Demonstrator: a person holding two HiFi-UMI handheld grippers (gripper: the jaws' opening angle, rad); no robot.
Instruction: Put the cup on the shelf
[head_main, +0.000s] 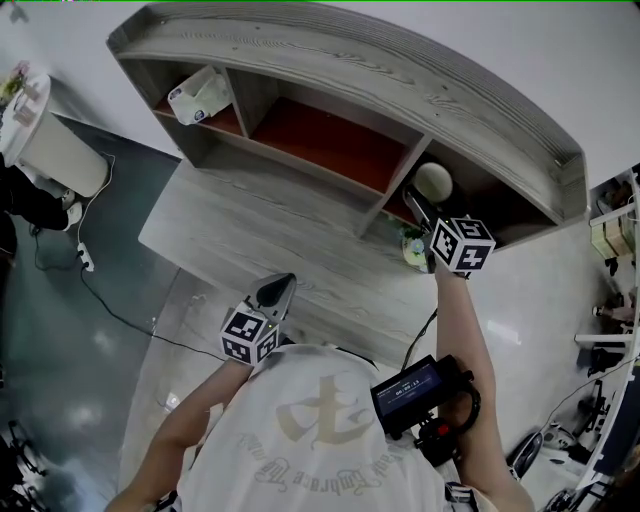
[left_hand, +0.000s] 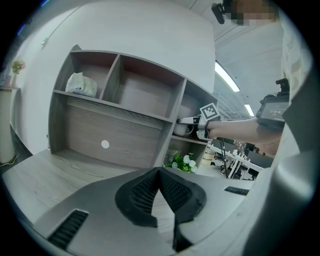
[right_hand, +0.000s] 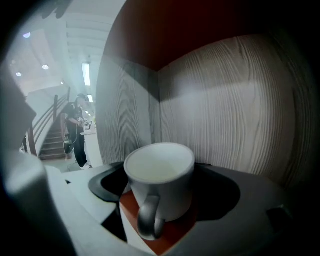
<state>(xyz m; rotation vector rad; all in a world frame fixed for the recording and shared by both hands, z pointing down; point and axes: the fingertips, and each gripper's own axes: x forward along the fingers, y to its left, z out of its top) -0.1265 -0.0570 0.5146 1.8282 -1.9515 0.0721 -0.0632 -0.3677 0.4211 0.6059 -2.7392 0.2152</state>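
Right side: I am reaching the right gripper (head_main: 420, 212) into the right-hand compartment of the grey wood-grain shelf unit (head_main: 340, 60). The forearm is stretched forward, well away from the body. The jaws are pinching the white ceramic cup (right_hand: 160, 175) by its body, one pad on each side. The cup is standing upright with its handle pointing back toward the camera.

Reason for this hold: the pads are staying clear of the handle and the rim is sitting level, so the cup should set down flat.

Cup position: it is inside the compartment, over the red shelf floor (right_hand: 172, 236), with the side and back walls close behind it. The right gripper view is not showing me whether the base is resting on the red floor or hanging just above it. Judgement: placement is nearly done, and release is the step left.

Left side: I am holding the left gripper (head_main: 275, 293) low, elbow bent, close to the torso over the near edge of the pale wood-grain worktop (head_main: 250, 225). Its jaws are pressed together at the tips and gripping nothing. It is parked there to stay out of the reach path.

A small green plant with white flowers (left_hand: 183, 162) is sitting just below the target compartment, so the withdrawal should be going straight back.
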